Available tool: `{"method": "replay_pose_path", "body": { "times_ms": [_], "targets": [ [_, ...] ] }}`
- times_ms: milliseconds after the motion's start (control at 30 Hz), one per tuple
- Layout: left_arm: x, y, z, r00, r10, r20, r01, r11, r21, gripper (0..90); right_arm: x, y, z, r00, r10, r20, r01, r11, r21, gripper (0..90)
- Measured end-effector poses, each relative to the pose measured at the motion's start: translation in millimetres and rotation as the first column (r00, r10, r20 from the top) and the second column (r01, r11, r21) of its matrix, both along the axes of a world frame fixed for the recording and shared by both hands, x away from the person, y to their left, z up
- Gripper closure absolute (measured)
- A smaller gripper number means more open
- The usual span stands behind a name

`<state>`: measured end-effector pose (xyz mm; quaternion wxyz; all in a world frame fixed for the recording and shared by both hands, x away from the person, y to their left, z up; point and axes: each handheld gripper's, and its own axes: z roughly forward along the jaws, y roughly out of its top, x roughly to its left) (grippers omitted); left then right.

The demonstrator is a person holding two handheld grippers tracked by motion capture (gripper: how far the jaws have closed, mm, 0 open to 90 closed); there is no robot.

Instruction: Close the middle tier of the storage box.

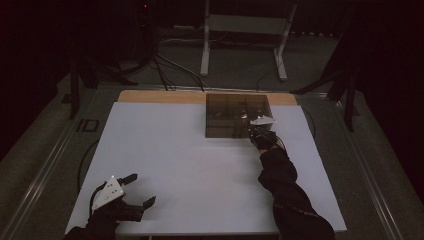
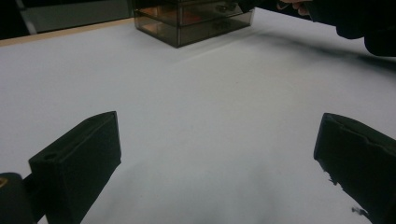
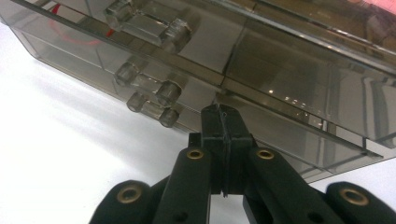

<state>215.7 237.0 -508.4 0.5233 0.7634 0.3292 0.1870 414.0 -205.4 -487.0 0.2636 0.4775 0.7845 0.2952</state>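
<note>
White table [image 1: 200, 165] in dark room: smoky clear plastic drawer box [image 1: 235, 112] at far edge, right tool [image 1: 261, 131] closed, tips touching its front; left tool [image 1: 135, 192] open, near-left corner.

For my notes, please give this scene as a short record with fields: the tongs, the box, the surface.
left tongs: open, nothing between the jaws, low over the near left part of the board
right tongs: shut, tips at the front of the drawer box
drawer box: smoky clear plastic, drawers with clear handles, at the far edge
white board: bare in the middle
</note>
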Motion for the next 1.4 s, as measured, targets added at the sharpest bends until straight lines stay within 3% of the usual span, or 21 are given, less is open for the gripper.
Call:
{"method": "replay_pose_path", "body": {
  "times_ms": [1200,1400],
  "targets": [
    [0.5,-0.3,-0.3,1.0,-0.002,-0.001,0.002,1.0,0.001,2.2,5.6,-1.1,-1.8,0.9999,0.007,-0.012,-0.006,1.0,0.002,90.0],
    [0.5,-0.6,-0.6,1.0,0.0,-0.002,0.0,1.0,0.0,2.2,4.3,-2.8,-2.9,0.9996,0.021,-0.016,-0.021,0.9995,0.025,90.0]
  ]
}}
